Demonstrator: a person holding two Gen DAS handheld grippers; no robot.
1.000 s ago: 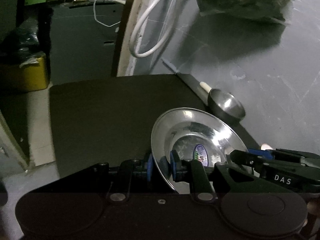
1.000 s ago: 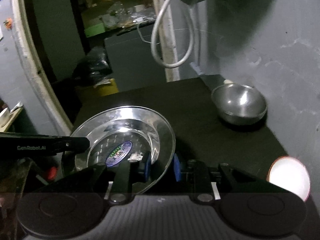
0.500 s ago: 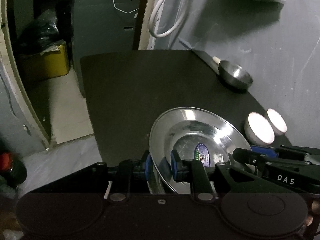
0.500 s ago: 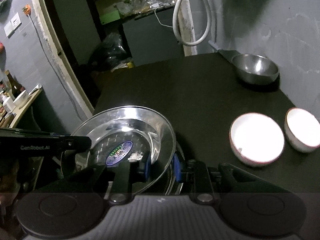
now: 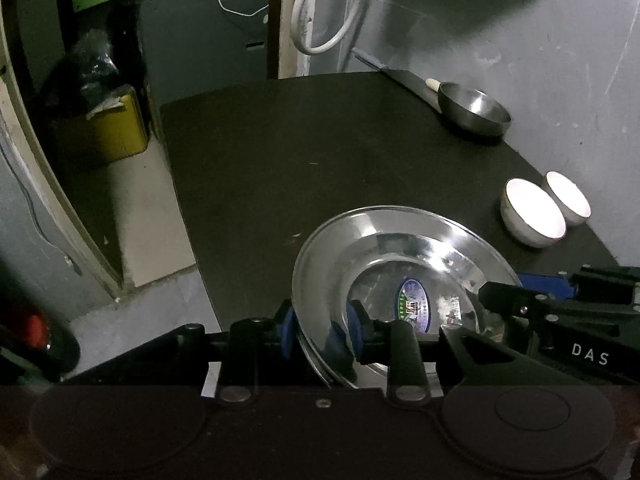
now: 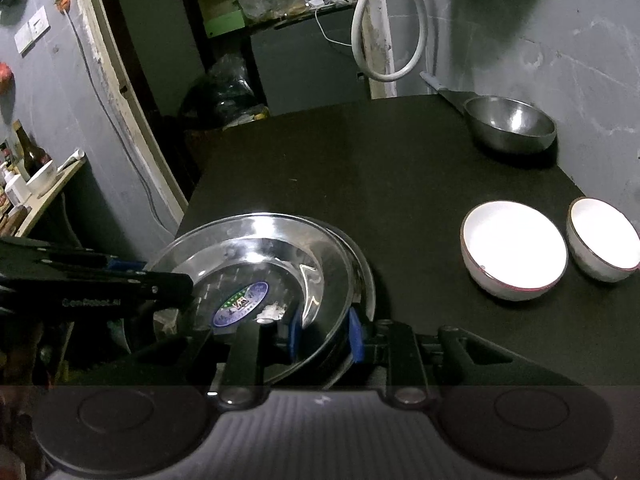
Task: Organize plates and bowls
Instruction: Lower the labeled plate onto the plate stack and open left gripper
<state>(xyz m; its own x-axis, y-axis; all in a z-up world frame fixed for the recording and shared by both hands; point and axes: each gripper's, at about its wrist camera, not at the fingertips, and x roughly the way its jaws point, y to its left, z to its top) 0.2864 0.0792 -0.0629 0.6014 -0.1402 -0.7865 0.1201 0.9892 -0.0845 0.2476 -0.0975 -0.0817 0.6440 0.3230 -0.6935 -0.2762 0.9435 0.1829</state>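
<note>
Dark tabletop (image 5: pixel 280 152) bore stacked steel plates (image 5: pixel 384 256).
Left gripper (image 5: pixel 322 330) was opening around their rim; right gripper (image 6: pixel 324 334) clamped it.

Dim fisheye views; white bowls (image 6: pixel 514 250) glare out.

"DAS" in white on the right gripper (image 5: pixel 560 308) body; "GenRobot.AI" on the left gripper (image 6: pixel 132 276) body; plate sticker (image 5: pixel 414 305) unreadable.
</note>
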